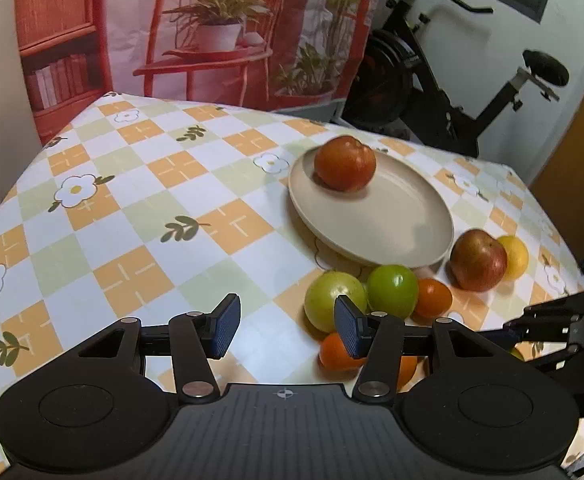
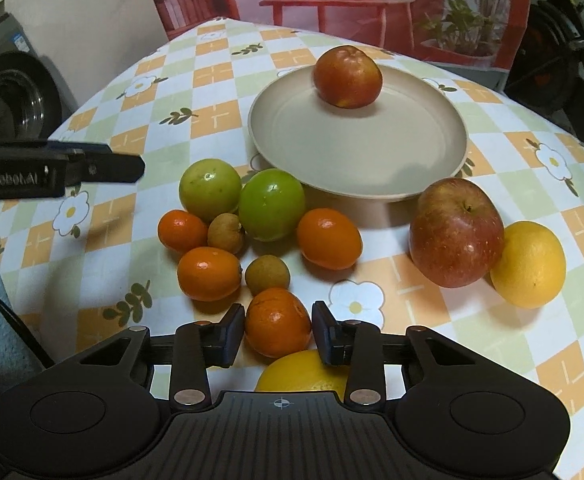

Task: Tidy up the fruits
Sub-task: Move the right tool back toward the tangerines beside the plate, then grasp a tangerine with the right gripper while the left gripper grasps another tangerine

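Note:
A beige plate holds one red apple; both also show in the left wrist view, plate and apple. In front of the plate lie two green fruits, several oranges, two small brown fruits, a second red apple and a yellow citrus. My right gripper is open, its fingers on either side of an orange, with a yellow fruit beneath. My left gripper is open and empty, left of the green fruits.
The table carries a checked floral cloth. An exercise bike stands behind the table on the right. A printed backdrop hangs behind. A washing machine stands at the left in the right wrist view.

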`<state>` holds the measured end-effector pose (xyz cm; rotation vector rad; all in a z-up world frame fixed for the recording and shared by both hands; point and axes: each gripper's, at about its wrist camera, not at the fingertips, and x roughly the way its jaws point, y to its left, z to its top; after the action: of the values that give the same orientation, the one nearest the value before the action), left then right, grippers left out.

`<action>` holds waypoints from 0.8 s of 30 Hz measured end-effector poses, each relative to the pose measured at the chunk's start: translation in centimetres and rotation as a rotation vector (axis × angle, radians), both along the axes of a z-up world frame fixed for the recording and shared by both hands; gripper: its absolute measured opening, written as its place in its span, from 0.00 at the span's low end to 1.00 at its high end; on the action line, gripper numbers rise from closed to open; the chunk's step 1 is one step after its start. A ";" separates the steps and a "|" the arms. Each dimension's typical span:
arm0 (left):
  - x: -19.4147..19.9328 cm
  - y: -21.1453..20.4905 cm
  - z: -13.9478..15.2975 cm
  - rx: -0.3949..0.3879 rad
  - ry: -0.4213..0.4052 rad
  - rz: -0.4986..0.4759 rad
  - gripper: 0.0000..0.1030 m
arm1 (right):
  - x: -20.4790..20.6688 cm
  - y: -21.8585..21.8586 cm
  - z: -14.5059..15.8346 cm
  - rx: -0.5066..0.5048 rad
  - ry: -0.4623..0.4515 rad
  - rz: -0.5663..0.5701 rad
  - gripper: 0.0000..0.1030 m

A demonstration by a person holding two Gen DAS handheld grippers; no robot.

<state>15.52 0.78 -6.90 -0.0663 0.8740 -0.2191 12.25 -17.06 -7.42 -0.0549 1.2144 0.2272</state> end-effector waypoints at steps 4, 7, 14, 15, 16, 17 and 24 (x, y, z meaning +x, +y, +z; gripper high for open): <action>0.1 0.1 -0.3 0.008 0.016 -0.004 0.53 | -0.3 -0.5 0.2 0.028 -0.023 -0.023 0.32; 0.1 0.1 -0.5 0.007 0.024 -0.003 0.53 | -0.6 -0.9 0.5 0.052 -0.054 -0.047 0.32; -0.3 -1.3 -0.5 0.007 0.026 -0.070 0.52 | -1.1 -1.9 1.2 0.095 -0.131 -0.103 0.32; -0.4 -1.6 -0.6 0.010 0.026 -0.084 0.52 | -1.2 -2.0 1.2 0.101 -0.139 -0.110 0.32; -0.5 -1.9 -0.6 0.010 0.027 -0.098 0.51 | -1.2 -2.2 1.3 0.104 -0.147 -0.116 0.32; -0.7 -2.3 -0.7 0.009 0.027 -0.112 0.50 | -1.2 -2.4 1.4 0.104 -0.154 -0.123 0.32; -1.6 -4.7 -1.0 -0.011 0.034 -0.266 0.22 | -1.5 -3.8 2.0 0.117 -0.197 -0.176 0.32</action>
<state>13.93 -3.90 -7.94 0.0362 0.9149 -0.4729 10.72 -20.91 -5.40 0.1282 1.0011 0.1344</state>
